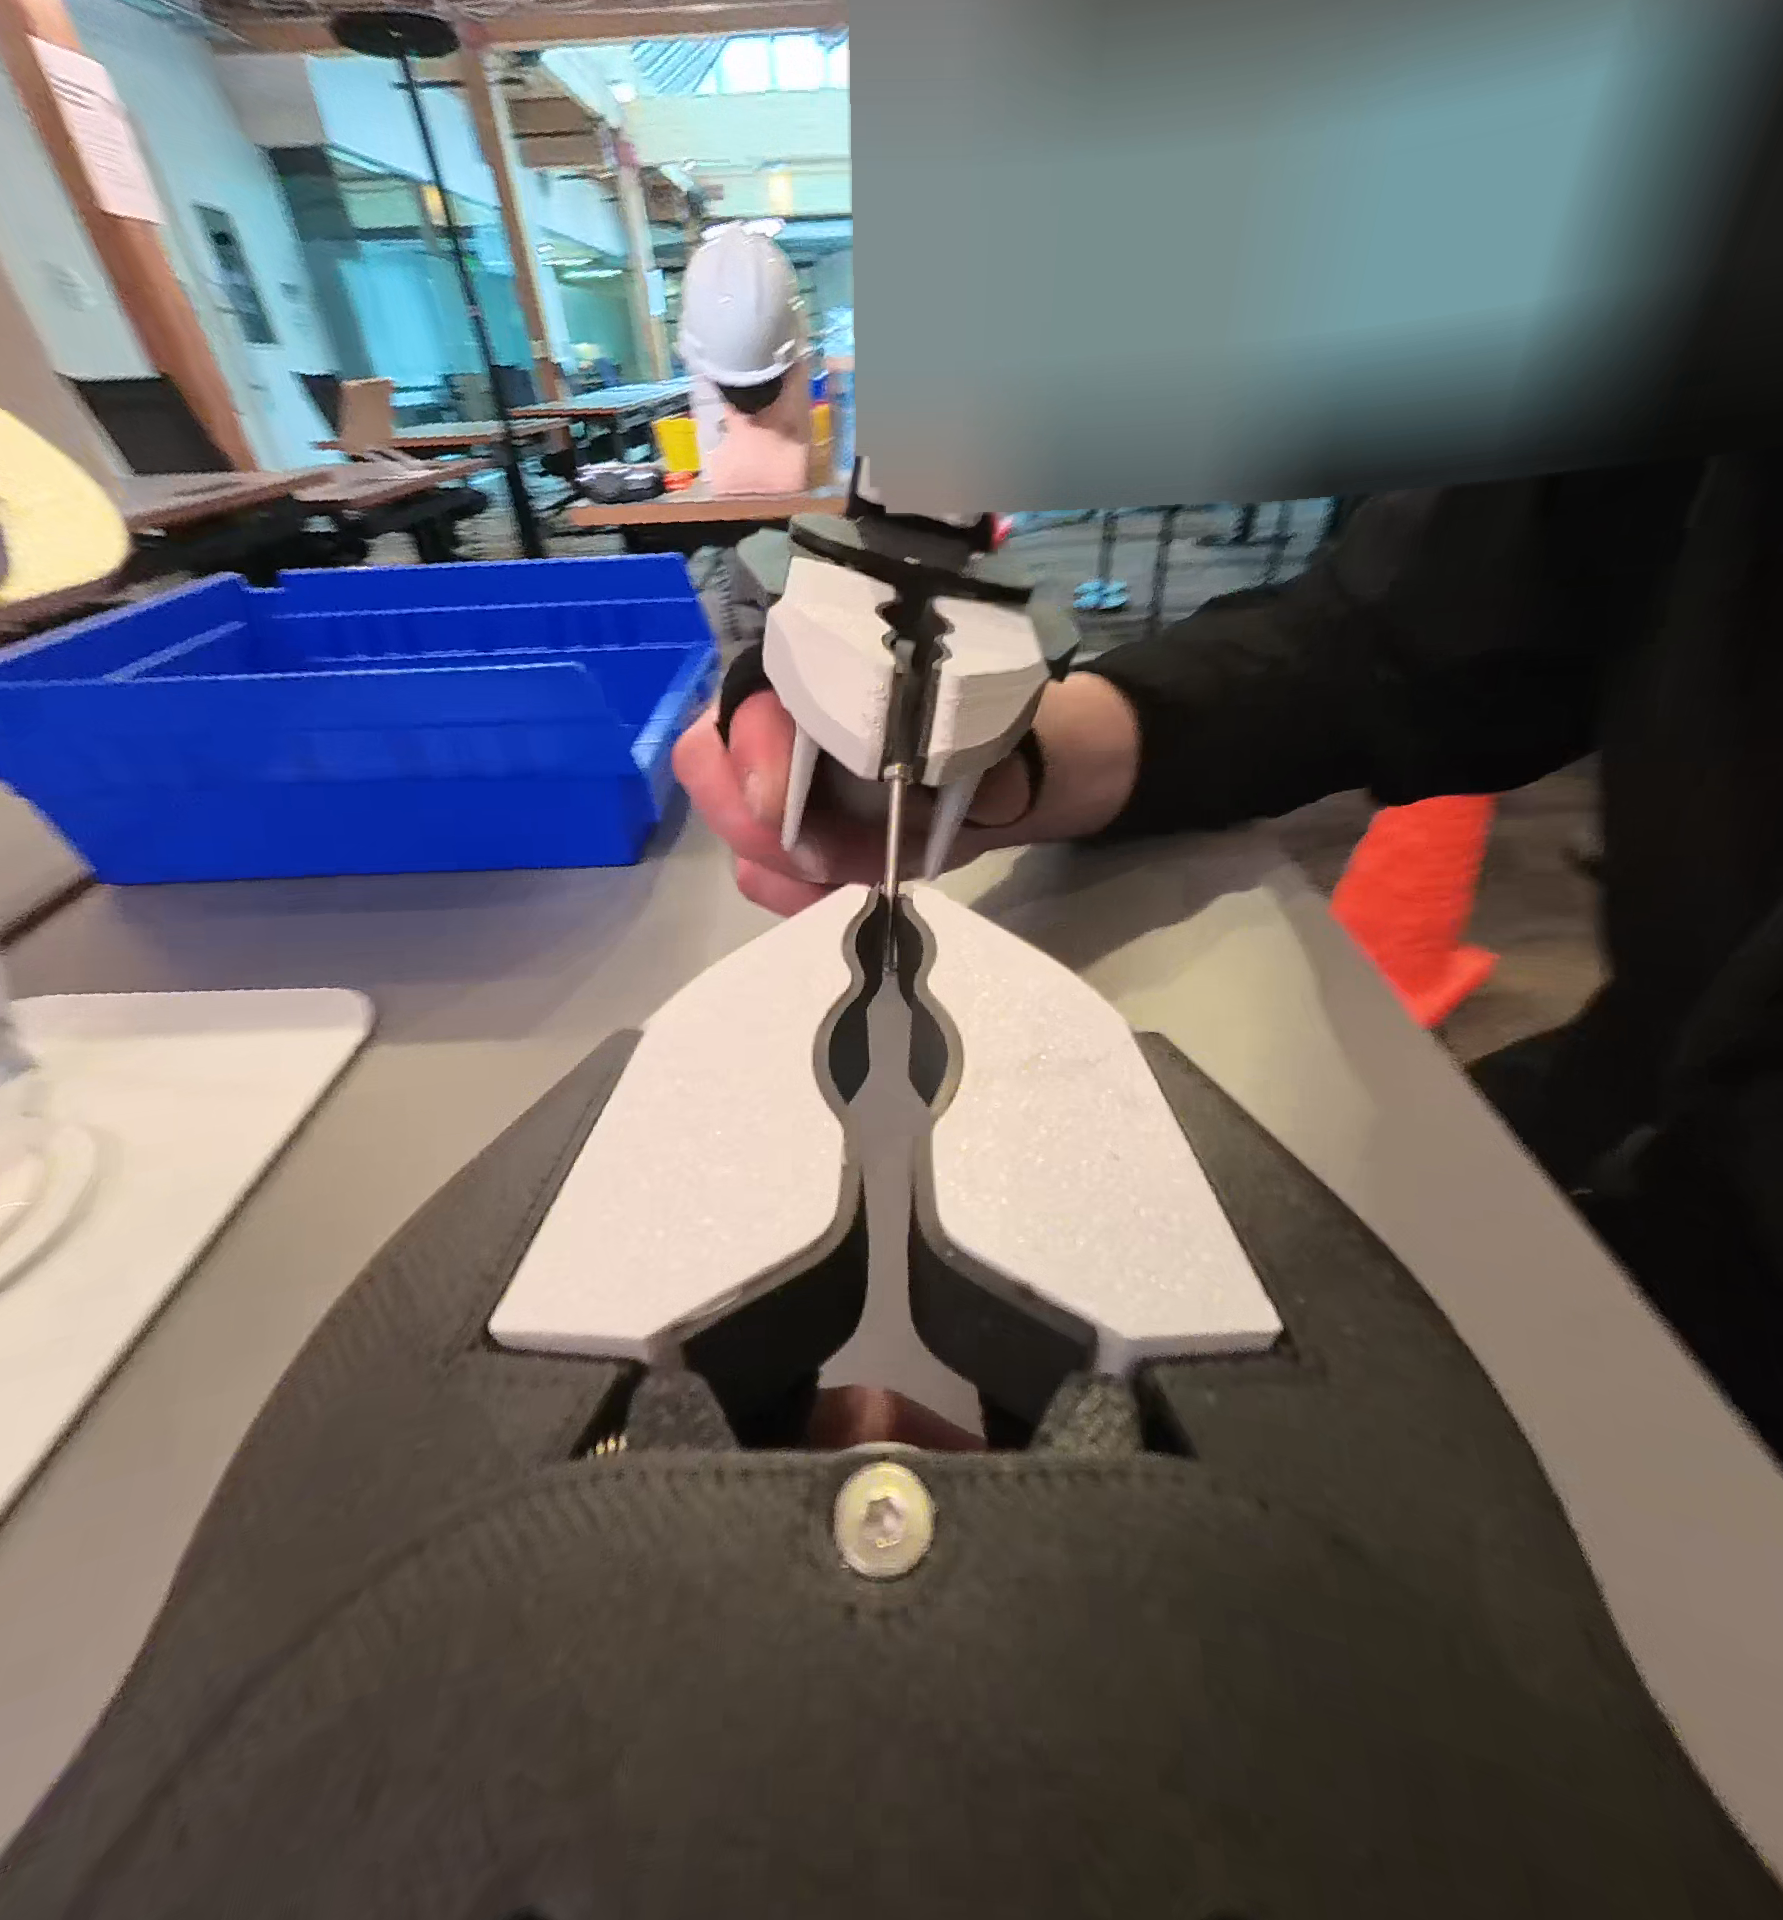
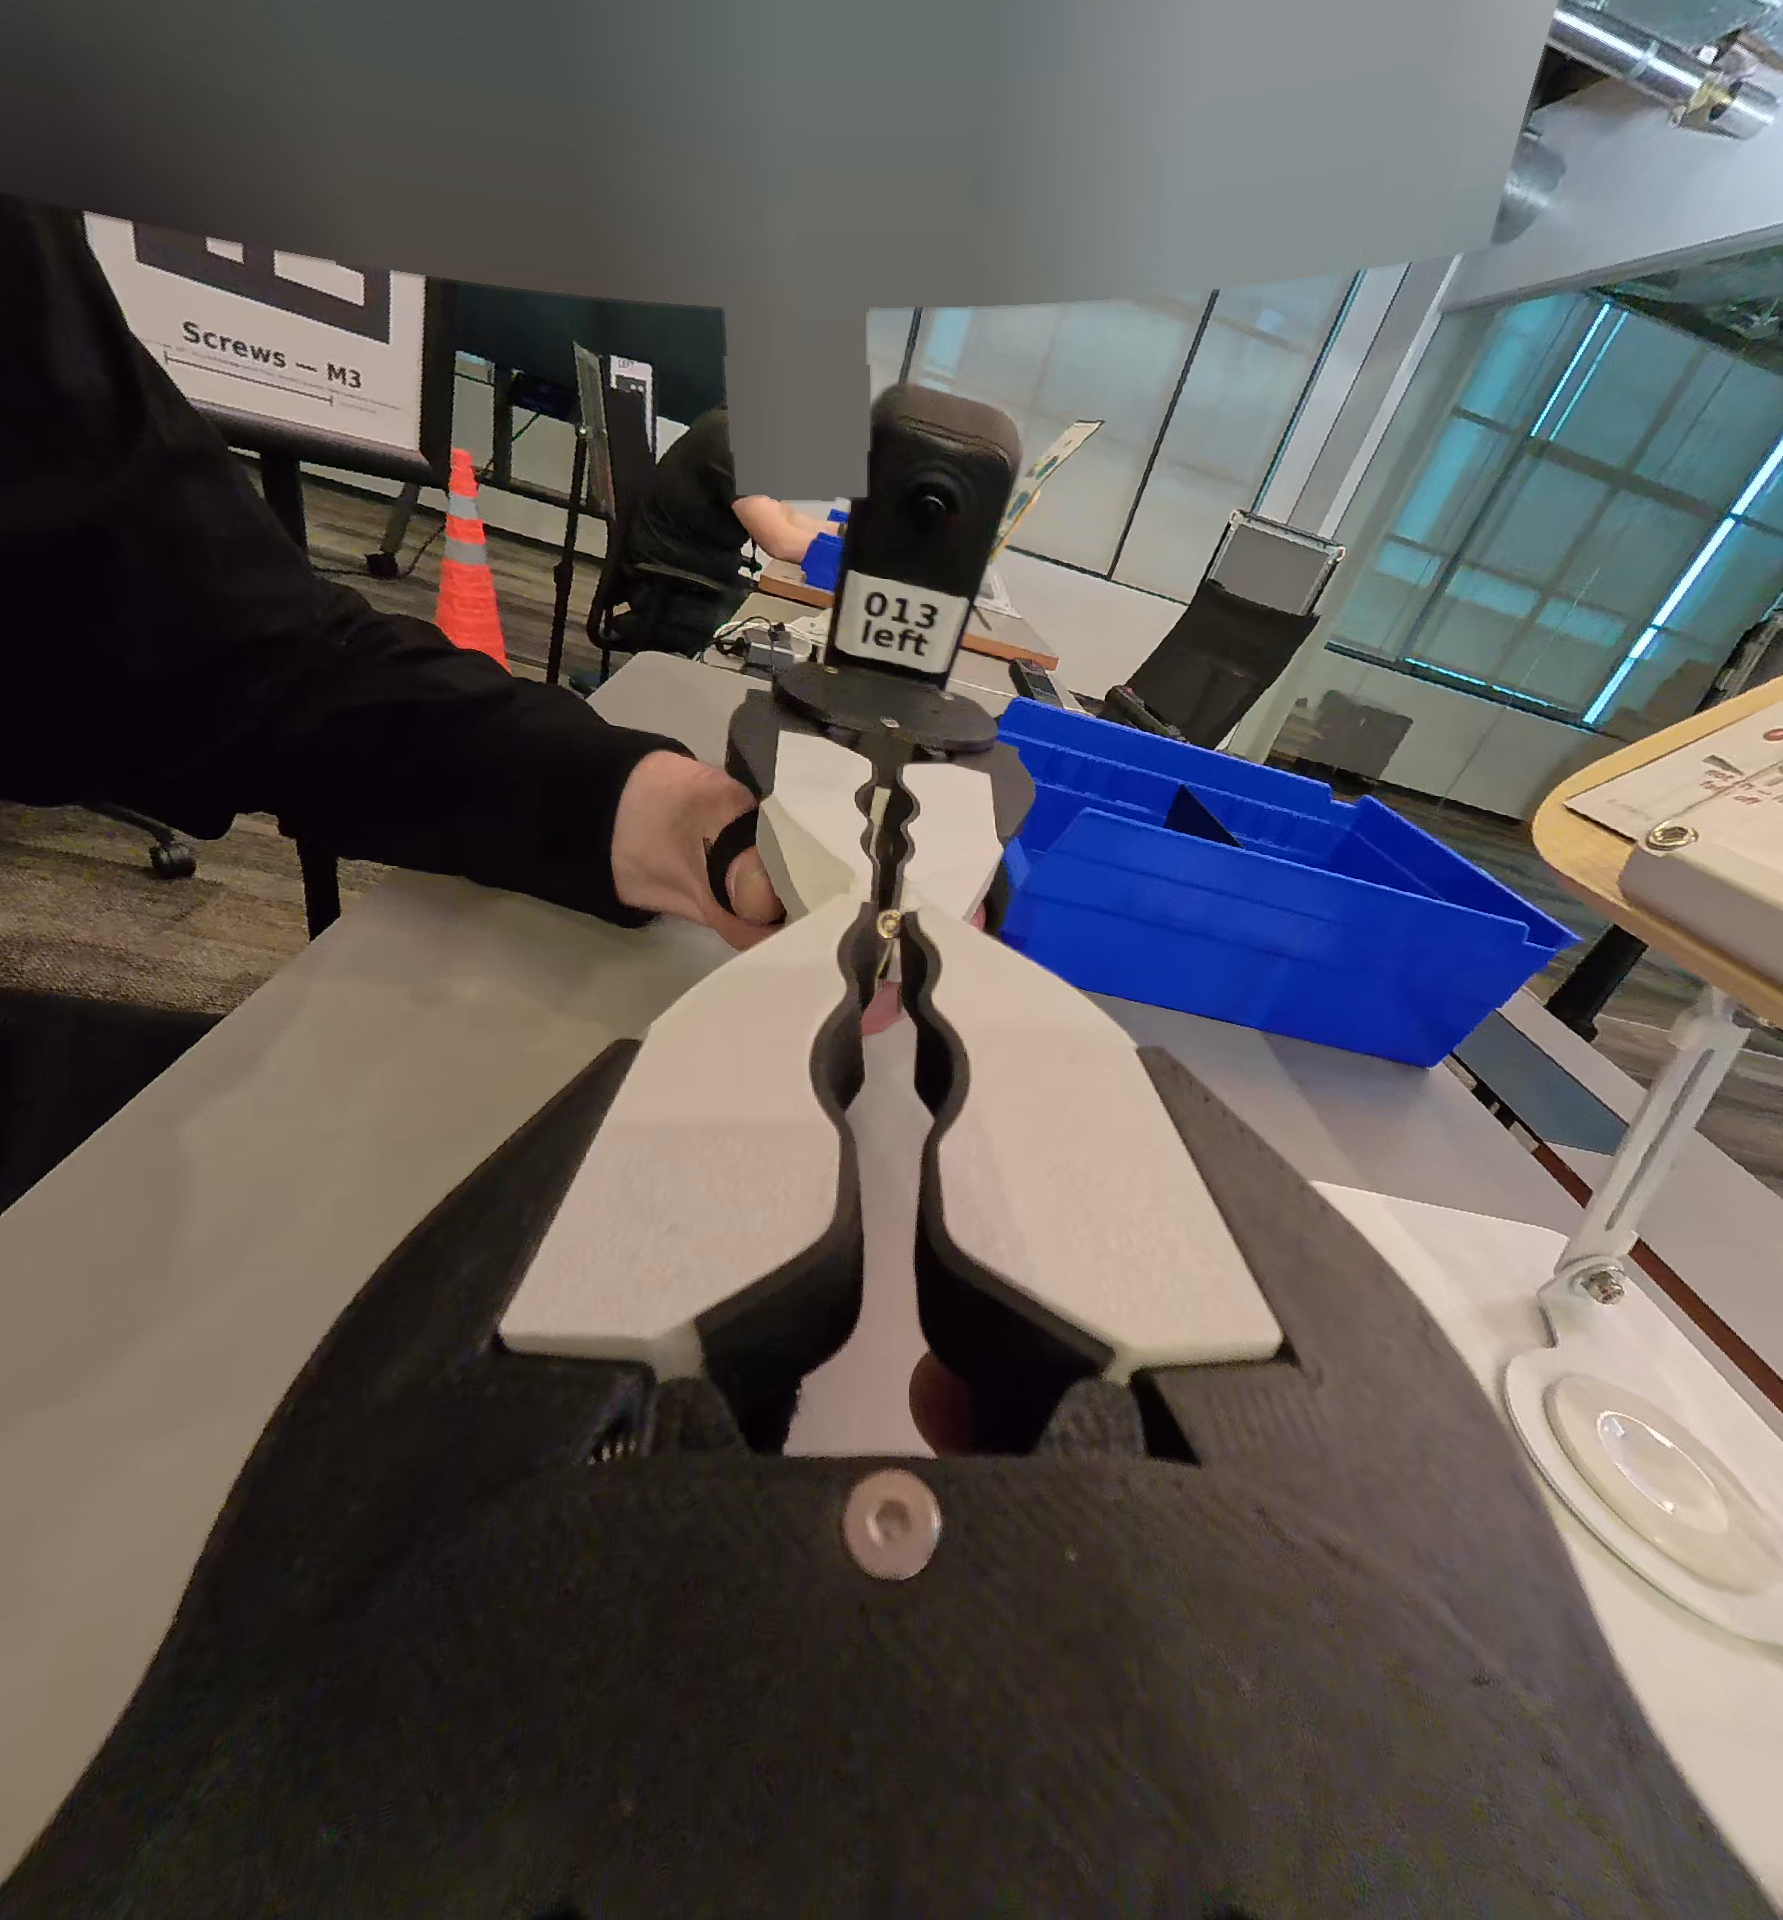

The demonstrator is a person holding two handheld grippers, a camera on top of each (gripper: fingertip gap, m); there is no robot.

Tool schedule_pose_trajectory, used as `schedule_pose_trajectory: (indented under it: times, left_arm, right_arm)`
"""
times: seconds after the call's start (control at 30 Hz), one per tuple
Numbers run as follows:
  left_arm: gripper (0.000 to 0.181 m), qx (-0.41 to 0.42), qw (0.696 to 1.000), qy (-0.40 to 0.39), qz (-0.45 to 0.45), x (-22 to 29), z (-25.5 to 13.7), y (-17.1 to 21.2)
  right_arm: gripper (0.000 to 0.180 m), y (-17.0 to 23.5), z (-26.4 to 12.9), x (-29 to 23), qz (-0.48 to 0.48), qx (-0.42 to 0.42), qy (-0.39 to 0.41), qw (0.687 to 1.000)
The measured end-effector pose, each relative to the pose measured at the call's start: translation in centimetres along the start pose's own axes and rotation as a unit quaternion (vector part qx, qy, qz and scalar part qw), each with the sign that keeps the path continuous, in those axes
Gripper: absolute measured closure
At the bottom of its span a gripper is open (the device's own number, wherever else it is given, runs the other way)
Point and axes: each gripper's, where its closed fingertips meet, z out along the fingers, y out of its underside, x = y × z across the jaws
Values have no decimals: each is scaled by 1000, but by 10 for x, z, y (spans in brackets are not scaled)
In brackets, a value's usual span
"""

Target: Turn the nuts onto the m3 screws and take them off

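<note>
Left wrist view. Your left gripper (image 1: 889, 940) has its white fingers drawn together, and the tips are pinched on the near end of a thin, bright metal screw (image 1: 895, 831). The screw is long and slender, grey-silver, and runs straight away from the tips toward your right gripper (image 1: 902, 717), which faces this camera. The far end of the screw sits in the narrow slot between that gripper's white fingers, where a small collar shows on the shaft; whether that collar is a nut cannot be told here. The screw is held in the air above the grey desk (image 1: 513, 935), spanning the two grippers. Your right hand (image 1: 762, 790) wraps the far gripper from below. A blue bin (image 1: 347, 727) stands on the desk to the left, behind a white mat (image 1: 191, 1091). An orange cone (image 1: 1412, 904) stands on the floor beyond the desk edge to the right.

Right wrist view. Your right gripper (image 2: 892, 935) is nearly closed, with the tips clamped on a small brass-coloured nut (image 2: 889, 921) sitting on the screw (image 2: 882, 862). From this side the screw looks pale and shiny, and it leads into the slot of your left gripper (image 2: 882, 821), which faces this camera with a black camera (image 2: 934, 499) mounted on top. Your left hand (image 2: 700, 842) holds that gripper. The blue bin (image 2: 1282, 914) lies on the desk (image 2: 347, 1039) just beside the left gripper, to the right. A clear lens on a white stand (image 2: 1635, 1455) sits at the right edge.
</note>
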Motion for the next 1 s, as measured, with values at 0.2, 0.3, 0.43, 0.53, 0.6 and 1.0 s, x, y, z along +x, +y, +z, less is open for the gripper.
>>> schedule_pose_trajectory:
  times: [0.2, 0.3, 0.43, 0.53, 0.6, 1.0]
  left_arm:
    - [180, -26, 996, -55, 58, -7, 0, 1]
    - [180, -39, 993, -78, 84, -10, 1, 1]
    - [180, -51, 986, -107, 113, -14, 0, 1]
    - [180, -64, 981, -124, 136, -16, 1, 2]
    - [180, -68, 978, -133, 145, -17, 1, 2]
    - [180, -107, 963, -159, 192, -21, 2, 10]
  right_arm:
    - [176, 3, -2, 5, 2, -7, 12, 1000]
    - [176, 4, -2, 7, 1, -12, 18, 1000]
    - [176, 6, -3, 10, -2, -16, 27, 1000]
    - [176, 7, -3, 12, -6, -21, 34, 999]
    - [176, 7, -3, 12, -12, -24, 38, 999]
    - [176, 14, -2, 13, -31, -54, 44, 997]
